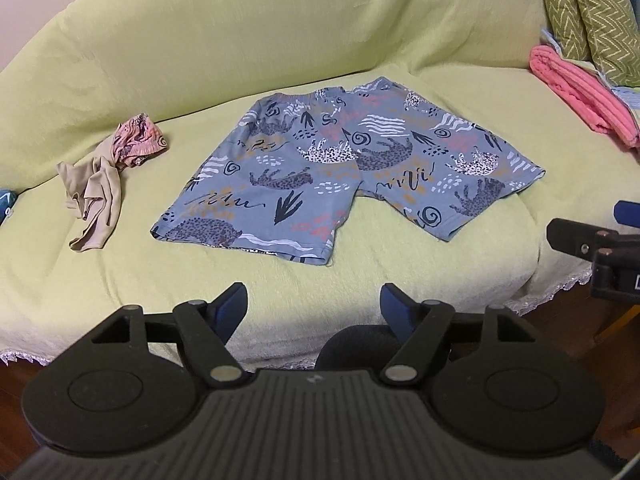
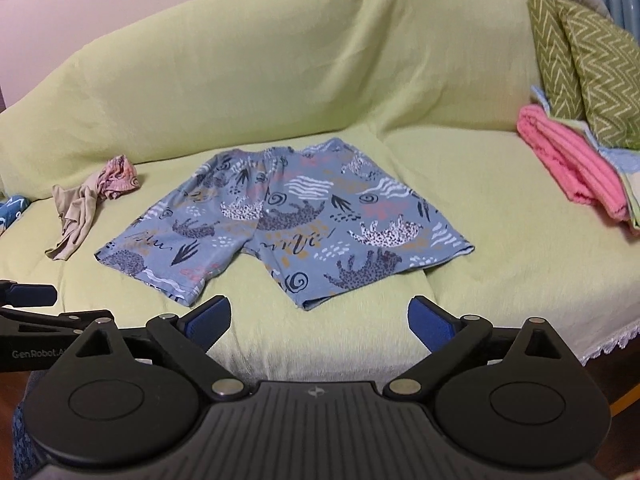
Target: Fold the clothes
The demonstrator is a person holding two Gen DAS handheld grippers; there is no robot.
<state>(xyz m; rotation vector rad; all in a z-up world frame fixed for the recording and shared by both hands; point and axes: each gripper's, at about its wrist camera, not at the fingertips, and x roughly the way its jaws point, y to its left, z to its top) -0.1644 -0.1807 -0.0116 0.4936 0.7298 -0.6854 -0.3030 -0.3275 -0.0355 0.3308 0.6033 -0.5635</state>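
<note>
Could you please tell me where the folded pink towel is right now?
The pink towel lies at the right end of the sofa seat in both wrist views, against the green zigzag cushions and well right of the patterned shorts.

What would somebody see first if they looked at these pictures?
Probably the blue patterned shorts, spread flat in the middle of the yellow-green sofa cover. Next, the crumpled beige and pink clothes to their left, and the folded pink towel at the right.

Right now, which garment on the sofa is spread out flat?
The blue animal-print shorts, lying open mid-seat. The beige and pink garments at the left are crumpled, and the pink towel at the right is folded.
</note>
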